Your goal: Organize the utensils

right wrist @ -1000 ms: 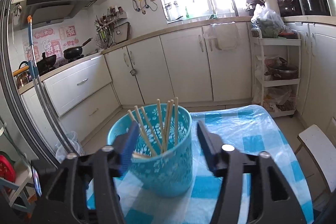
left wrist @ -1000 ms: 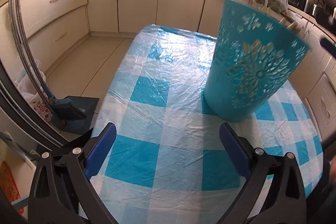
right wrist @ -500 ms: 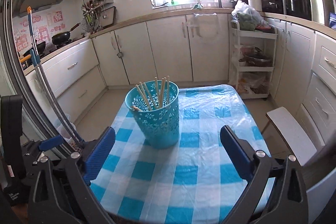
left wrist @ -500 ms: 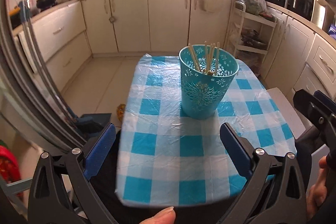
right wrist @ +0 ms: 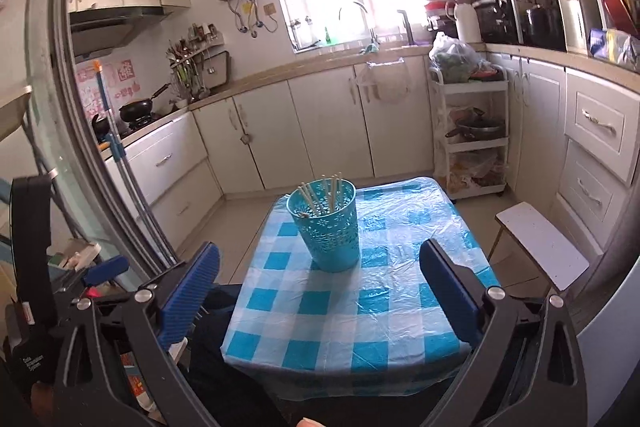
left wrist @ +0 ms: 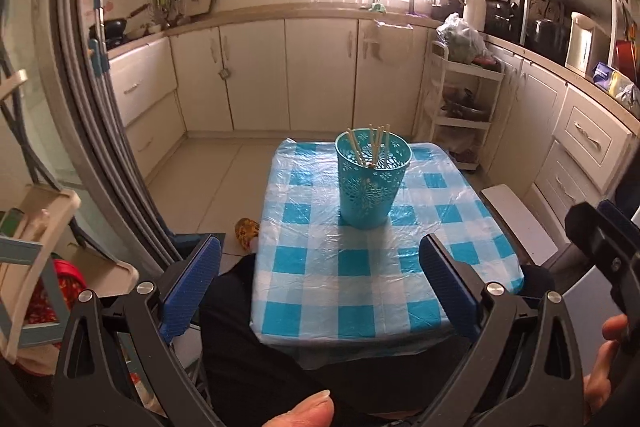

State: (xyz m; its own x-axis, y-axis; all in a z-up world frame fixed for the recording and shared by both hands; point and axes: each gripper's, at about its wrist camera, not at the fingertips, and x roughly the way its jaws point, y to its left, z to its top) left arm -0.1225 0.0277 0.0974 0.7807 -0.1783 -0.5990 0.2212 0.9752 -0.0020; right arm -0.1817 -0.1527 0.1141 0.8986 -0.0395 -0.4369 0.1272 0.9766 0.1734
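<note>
A teal perforated utensil holder point(left wrist: 372, 183) stands upright on the blue-and-white checked table point(left wrist: 360, 283), toward its far half. Several wooden chopsticks point(left wrist: 376, 143) stand inside it. It also shows in the right wrist view point(right wrist: 328, 227) with the chopsticks point(right wrist: 320, 193). My left gripper point(left wrist: 320, 287) is open and empty, held back over the table's near edge, well short of the holder. My right gripper point(right wrist: 320, 299) is open and empty, also pulled back from the holder. The right gripper's body shows at the right edge of the left wrist view point(left wrist: 604, 255).
A white stool point(right wrist: 540, 247) stands right of the table. Cream kitchen cabinets point(left wrist: 320, 75) line the far wall and both sides. A white trolley rack point(right wrist: 468, 131) stands at the back right. A glass door frame point(left wrist: 96, 131) curves on the left.
Both grippers have pulled back and up from the holder, which now looks small and far. The right gripper's jaws opened wide; the chopsticks stay in the holder.
</note>
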